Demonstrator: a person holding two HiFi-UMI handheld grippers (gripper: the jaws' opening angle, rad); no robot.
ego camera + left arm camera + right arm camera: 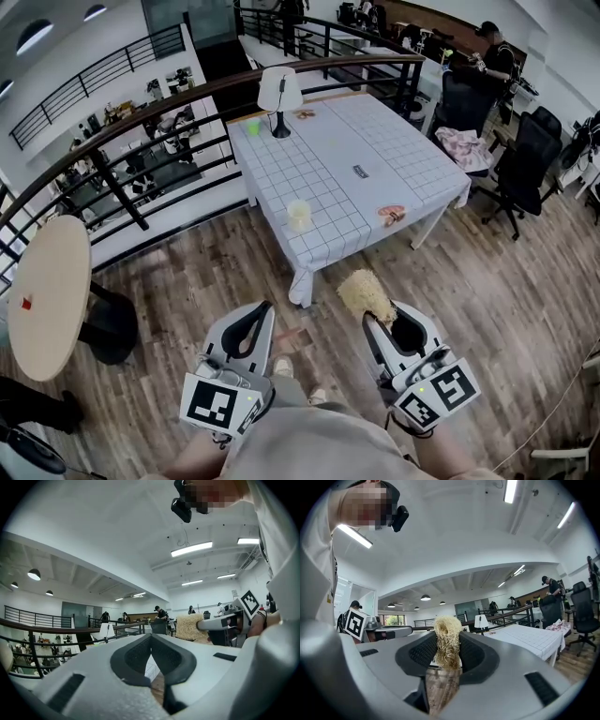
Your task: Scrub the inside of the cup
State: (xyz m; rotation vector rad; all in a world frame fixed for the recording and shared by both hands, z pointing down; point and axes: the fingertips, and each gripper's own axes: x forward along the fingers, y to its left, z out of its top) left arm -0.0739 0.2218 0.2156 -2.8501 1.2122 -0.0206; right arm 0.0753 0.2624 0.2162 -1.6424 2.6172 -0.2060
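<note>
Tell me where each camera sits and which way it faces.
Head view: on the person's head, facing steeply down at the wooden floor and white gridded table; left gripper, right gripper and torso show below.
Left gripper view: on the left gripper, looking level along its shut, empty jaws toward a railing; white shirt at right.
Right gripper view: looking level along jaws clamped on a beige fibrous scrubber; shirt at left.
Shared: the left gripper view also shows the right gripper and scrubber.

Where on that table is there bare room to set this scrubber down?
Bare cloth lies between the cup and the lamp, and right of the small black item. The lamp's corner, with a green object, is more crowded.
</note>
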